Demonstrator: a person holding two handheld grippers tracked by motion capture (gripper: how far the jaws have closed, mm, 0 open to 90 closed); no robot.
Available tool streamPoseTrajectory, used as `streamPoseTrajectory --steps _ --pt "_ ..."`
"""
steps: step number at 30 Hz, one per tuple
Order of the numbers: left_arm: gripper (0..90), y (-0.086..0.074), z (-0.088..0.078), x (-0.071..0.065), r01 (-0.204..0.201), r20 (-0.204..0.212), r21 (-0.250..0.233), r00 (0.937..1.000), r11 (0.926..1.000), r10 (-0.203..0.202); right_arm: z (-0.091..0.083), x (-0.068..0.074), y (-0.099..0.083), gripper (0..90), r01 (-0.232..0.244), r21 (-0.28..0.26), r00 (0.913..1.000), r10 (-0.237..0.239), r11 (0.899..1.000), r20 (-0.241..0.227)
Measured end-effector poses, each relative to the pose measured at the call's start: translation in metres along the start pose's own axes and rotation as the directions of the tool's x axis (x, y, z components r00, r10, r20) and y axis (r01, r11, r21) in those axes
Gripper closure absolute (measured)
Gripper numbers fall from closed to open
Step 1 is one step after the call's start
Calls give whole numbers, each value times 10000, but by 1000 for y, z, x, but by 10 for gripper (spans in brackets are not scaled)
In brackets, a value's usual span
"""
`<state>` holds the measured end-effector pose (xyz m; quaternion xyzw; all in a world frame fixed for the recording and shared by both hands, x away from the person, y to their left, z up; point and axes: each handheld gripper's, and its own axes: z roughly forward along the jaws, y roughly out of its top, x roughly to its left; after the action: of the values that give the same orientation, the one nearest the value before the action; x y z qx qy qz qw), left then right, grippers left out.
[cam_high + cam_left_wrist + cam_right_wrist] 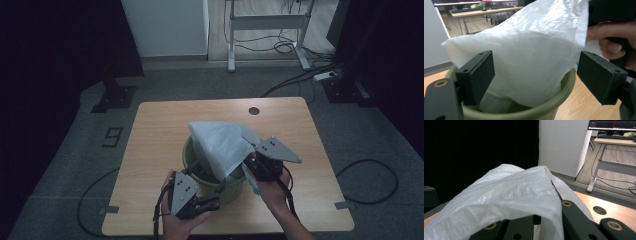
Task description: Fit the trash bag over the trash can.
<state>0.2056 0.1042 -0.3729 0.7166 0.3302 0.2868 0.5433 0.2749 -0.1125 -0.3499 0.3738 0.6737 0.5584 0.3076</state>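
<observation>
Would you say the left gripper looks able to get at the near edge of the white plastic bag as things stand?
Probably yes. The left gripper is open, jaws either side of the white plastic bag just above the green bin rim, with nothing between. The right gripper holds the bag's far side, clear of that path.

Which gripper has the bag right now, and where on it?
The right gripper is shut on the white plastic bag, pinching its edge on the right side above the green bin. The left gripper is open by the bin's rim, holding nothing.
</observation>
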Motion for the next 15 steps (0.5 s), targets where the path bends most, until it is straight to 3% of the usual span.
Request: streamPoseTrajectory --steps 4,7,10,13,15 --pt "149 3 6 -8 -181 197 26 9996 9998 180 0 0 0 860 15 31 10000 -15 10000 -13" --pt "190 5 10 -12 -371 -27 -104 9993 9993 371 1 0 0 860 12 49 10000 -12 10000 -26" --pt "356 5 13 -9 -500 -393 -196 9980 9986 492 0 0 -1 838 18 -10 9999 -18 10000 -130" --pt "584 4 13 -1 -444 -242 -340 9988 9984 435 -3 1 -3 808 34 -81 9997 -36 10000 -244" --pt "673 3 13 4 -320 -204 -374 9993 9988 312 -4 2 -4 764 81 -88 9993 -84 9999 -353"
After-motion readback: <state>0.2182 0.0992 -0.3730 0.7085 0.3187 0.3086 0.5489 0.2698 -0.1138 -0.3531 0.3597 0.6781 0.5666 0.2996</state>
